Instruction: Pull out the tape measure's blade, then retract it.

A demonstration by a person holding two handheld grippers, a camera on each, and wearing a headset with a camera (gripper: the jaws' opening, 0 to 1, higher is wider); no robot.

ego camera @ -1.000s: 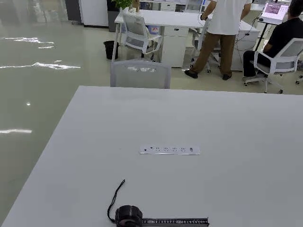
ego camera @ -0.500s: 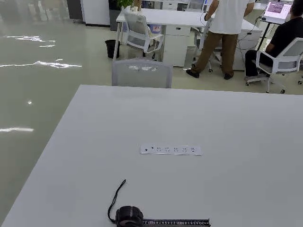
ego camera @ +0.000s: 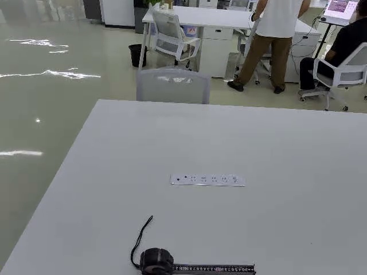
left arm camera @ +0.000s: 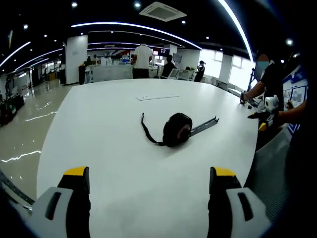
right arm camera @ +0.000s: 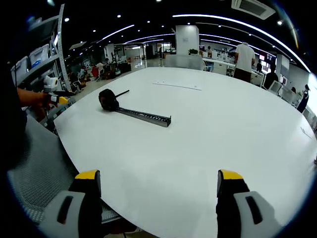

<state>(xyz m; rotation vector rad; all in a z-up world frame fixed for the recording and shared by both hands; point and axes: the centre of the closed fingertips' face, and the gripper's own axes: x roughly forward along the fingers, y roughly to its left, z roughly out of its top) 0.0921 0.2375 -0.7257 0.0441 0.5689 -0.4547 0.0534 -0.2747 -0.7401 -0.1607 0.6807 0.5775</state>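
– So, which way does the tape measure [ego camera: 156,262] lie?

– Flat on the tabletop [ego camera: 258,132], at its near edge in the head view. The black case [ego camera: 156,261] is on the left and the blade [ego camera: 215,268] runs out of it to the right, so the long axis follows that near edge. A strap [ego camera: 139,238] trails from the case up and away, toward the far side.

– And from the left gripper [left arm camera: 149,171]?

– Its jaws stand wide apart and hold nothing. The case sits ahead of them, a little right of the midline and well apart from both. The blade points off to the right and away, and the strap loops out to the left.

– The right gripper [right arm camera: 158,174]?

– Its jaws are also spread wide and empty. In the right gripper view the case lies ahead and to the left, with the blade slanting from it toward the middle. The blade's free end is the nearer part, but it is well short of the jaws.

– What lies between?

– Bare white tabletop in front of each pair of jaws. Beyond the tape measure, about mid-table, a flat socket strip [ego camera: 207,180] lies parallel to the blade. A grey chair [ego camera: 172,86] stands at the far edge. Farther back there are desks, more chairs and people [ego camera: 269,43], one standing and one seated.
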